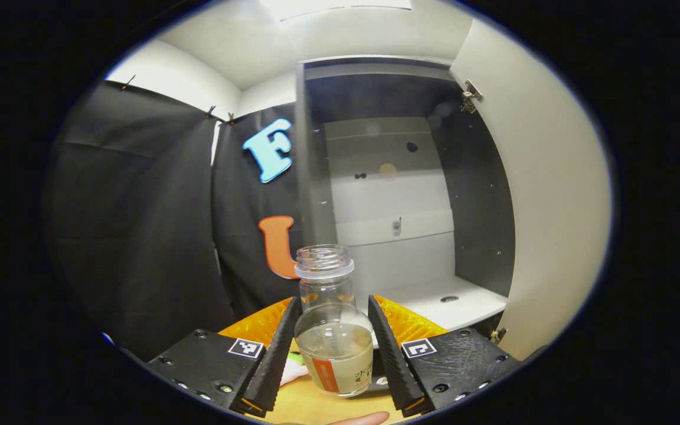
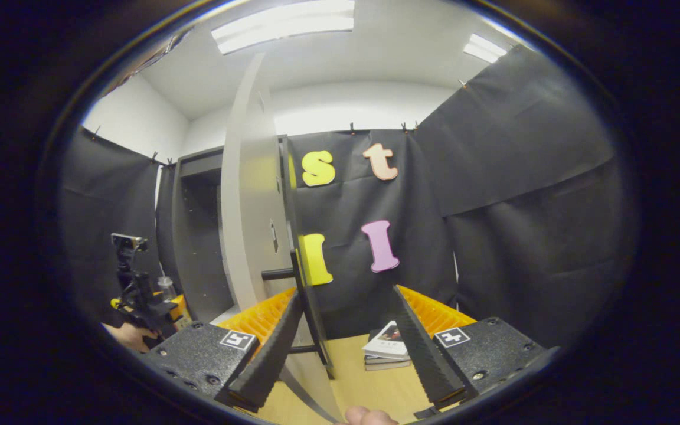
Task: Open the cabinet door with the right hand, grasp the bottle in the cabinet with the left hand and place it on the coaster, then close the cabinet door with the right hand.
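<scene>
Bottle [image 1: 333, 330] clear, round-shouldered, capless, clamped between ridged left gripper [image 1: 331, 345] fingers.

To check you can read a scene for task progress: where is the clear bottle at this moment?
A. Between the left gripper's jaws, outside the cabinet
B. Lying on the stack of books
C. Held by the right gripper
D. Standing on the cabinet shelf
A: in the left gripper view the bottle sits between the jaws of the left gripper, in front of the open cabinet, whose white shelf is behind it.
</scene>
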The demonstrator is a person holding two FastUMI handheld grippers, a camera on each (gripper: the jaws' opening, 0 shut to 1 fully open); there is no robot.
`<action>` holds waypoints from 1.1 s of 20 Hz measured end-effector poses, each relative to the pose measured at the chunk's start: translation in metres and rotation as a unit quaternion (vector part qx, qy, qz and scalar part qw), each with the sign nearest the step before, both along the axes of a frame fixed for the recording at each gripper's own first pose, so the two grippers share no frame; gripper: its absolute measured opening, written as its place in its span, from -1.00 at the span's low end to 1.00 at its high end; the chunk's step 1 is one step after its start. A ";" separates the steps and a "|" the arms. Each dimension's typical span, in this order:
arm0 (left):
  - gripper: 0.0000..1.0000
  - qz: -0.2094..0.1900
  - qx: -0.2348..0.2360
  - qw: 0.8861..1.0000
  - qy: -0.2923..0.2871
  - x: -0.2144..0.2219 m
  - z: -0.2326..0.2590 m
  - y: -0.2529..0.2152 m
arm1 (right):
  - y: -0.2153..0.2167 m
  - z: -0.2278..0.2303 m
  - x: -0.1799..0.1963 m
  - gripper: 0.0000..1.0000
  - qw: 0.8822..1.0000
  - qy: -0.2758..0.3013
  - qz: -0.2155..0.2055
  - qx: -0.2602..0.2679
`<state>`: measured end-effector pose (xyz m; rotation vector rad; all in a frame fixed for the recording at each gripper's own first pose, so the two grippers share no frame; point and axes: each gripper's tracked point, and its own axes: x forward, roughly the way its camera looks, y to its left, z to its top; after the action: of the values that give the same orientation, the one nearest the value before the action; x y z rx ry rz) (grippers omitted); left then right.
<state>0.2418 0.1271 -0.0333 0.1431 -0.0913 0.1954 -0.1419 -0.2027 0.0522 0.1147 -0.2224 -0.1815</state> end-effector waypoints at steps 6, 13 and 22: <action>0.41 0.050 -0.018 0.999 0.011 -0.062 -0.143 0.061 | 0.007 -0.047 -0.055 0.89 0.988 -0.038 -0.117 -0.089; 0.41 0.089 -0.014 0.995 0.036 -0.068 -0.290 0.102 | 0.024 -0.195 -0.040 0.99 0.964 0.215 -0.067 -0.141; 0.46 0.089 -0.029 0.995 0.031 -0.068 -0.312 0.105 | 0.038 -0.222 -0.038 0.99 0.944 0.291 -0.037 -0.147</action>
<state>0.1737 0.2325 -0.3450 0.0996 -0.0117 0.3716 -0.1794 -0.1643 -0.1697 -0.2467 0.3392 -0.2478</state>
